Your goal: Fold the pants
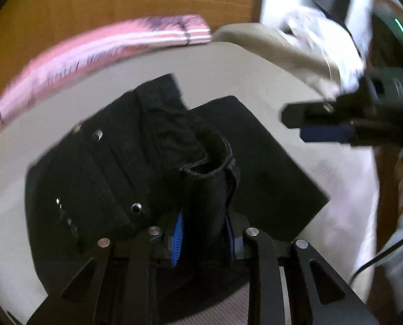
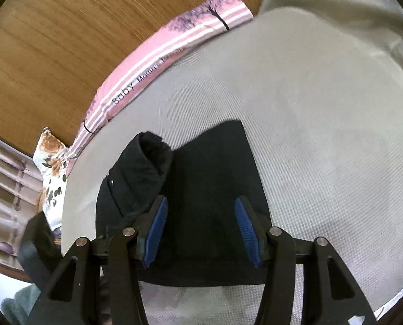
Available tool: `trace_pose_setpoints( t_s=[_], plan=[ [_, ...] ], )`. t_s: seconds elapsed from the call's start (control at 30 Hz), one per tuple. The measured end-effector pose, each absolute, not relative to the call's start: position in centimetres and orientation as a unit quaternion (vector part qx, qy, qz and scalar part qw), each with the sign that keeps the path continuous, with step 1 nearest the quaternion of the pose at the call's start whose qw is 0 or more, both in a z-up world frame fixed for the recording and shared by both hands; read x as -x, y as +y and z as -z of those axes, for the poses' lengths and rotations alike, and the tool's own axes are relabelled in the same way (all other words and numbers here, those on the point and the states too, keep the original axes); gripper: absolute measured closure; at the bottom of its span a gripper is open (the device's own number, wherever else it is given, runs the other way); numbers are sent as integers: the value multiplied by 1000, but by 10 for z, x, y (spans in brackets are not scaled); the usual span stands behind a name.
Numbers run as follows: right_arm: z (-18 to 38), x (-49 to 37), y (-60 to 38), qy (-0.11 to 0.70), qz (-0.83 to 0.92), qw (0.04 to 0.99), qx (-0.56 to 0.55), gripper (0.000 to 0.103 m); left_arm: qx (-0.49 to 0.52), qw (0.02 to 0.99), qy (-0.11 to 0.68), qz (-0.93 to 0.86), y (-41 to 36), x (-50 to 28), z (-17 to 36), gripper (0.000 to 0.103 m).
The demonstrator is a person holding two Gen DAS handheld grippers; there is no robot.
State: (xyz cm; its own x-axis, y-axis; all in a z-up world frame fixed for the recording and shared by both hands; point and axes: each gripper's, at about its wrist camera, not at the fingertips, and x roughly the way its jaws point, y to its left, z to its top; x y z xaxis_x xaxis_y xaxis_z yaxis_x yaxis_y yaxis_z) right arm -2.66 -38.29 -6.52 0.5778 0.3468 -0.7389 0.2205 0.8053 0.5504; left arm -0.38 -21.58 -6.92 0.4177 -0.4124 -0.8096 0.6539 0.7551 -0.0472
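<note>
Left wrist: left gripper [image 1: 204, 239] clamps black pants [image 1: 147, 162].

Matt black cloth pants [image 1: 152, 146], woven grey mattress cover [image 2: 309, 135], smooth wood floor [image 2: 52, 40]

Black hand-held gripper [image 2: 200, 233]: ribbed blue pads [image 2: 158, 230], silver pivot screws [image 2: 276, 231].

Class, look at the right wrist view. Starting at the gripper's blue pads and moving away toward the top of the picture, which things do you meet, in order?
Right gripper → folded black pants → grey textured mattress cover → pink striped printed cloth → brown wooden floor.
</note>
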Motion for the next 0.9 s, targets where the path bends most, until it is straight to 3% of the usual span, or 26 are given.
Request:
trace_pose_setpoints(
  t_s=[0.13, 0.4, 0.63, 0.9],
  plan=[
    [83, 14, -383, 463, -105, 804, -357, 53, -158, 825, 426, 336, -219, 8, 58, 62],
    [111, -22, -377, 485, -172, 771, -375, 52, -49, 841, 433, 320, -133, -4, 19, 48],
    [124, -48, -367, 499, -196, 760, -368, 53, -17, 857, 466, 220, -77, -34, 39, 48],
    [126, -62, -361, 495, -209, 761, -363, 53, -26, 850, 483, 208, -71, -35, 65, 47]
  ],
)
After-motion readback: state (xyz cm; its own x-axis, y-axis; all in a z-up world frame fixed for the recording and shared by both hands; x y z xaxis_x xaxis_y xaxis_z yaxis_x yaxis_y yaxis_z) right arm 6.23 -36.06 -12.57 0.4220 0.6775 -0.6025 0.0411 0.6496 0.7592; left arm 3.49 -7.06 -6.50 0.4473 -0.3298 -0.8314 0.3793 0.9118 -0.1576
